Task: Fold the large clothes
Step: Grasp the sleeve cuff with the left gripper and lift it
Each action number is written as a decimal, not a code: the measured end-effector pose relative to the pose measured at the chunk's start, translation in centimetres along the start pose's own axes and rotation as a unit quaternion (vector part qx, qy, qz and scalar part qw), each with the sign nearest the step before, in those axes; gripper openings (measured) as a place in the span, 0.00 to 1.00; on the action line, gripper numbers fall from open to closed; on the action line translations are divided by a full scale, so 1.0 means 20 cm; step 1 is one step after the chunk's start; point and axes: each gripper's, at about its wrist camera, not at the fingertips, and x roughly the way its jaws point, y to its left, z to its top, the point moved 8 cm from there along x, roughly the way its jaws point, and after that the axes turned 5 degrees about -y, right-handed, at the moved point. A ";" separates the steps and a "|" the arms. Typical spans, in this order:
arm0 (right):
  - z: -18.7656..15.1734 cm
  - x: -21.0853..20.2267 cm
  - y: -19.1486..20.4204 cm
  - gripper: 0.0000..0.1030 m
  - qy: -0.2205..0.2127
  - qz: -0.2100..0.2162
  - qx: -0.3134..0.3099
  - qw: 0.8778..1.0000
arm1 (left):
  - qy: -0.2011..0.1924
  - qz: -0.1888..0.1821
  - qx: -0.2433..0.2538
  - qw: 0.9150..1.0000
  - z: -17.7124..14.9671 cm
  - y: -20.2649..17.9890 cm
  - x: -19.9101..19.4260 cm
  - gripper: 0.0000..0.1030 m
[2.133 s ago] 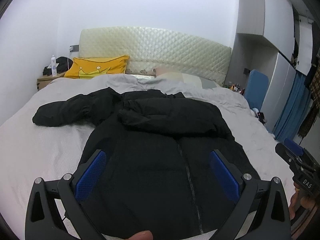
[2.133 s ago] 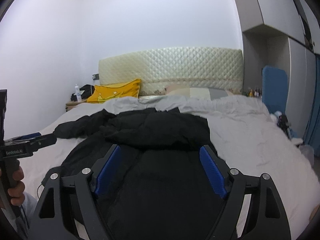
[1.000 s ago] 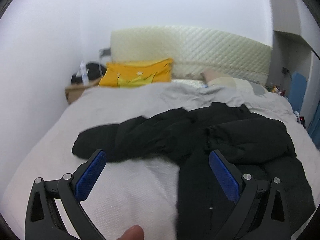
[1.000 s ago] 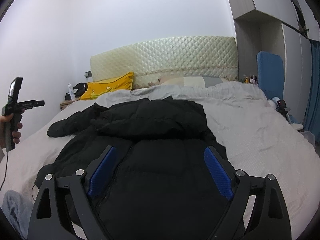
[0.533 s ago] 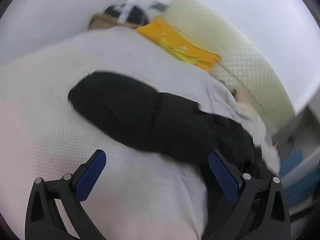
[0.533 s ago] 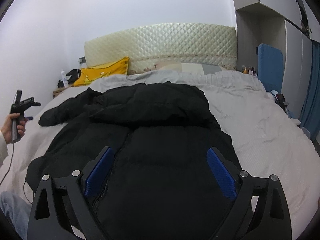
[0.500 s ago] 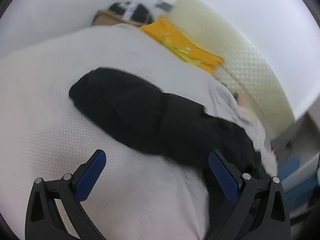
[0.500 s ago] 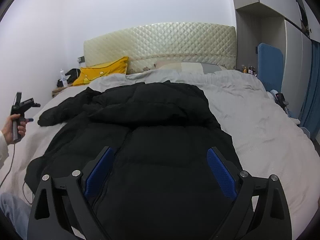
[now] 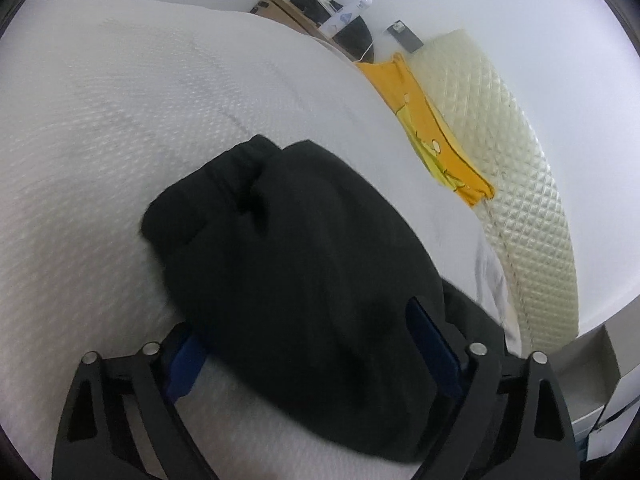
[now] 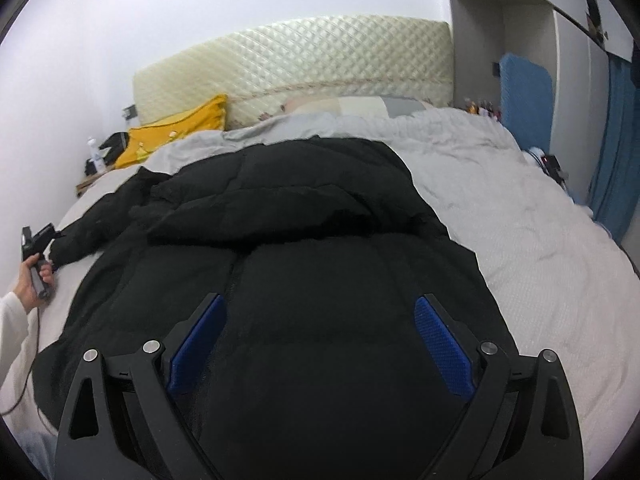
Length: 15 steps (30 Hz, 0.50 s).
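Left tongs closing around black jacket sleeve on bed, pads not yet pressing; right tongs wide open above jacket body.

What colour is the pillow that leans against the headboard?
Yellow-orange. The pillow shows best in the right wrist view, leaning on the cream quilted headboard.

Bare bedspread surrounds the sleeve.
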 end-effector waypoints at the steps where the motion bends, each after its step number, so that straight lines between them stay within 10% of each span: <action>1: 0.00 0.02 0.00 0.93 0.003 -0.005 0.002 1.000 | -0.003 -0.006 -0.004 1.000 0.02 0.00 0.02 0.81; 6: -0.02 0.08 -0.01 0.93 0.016 -0.019 0.002 1.000 | -0.010 -0.007 -0.003 1.000 0.09 -0.02 0.09 0.34; 15: -0.02 0.05 0.03 0.93 0.017 -0.006 -0.010 1.000 | -0.055 0.041 0.083 0.994 0.28 -0.22 -0.18 0.09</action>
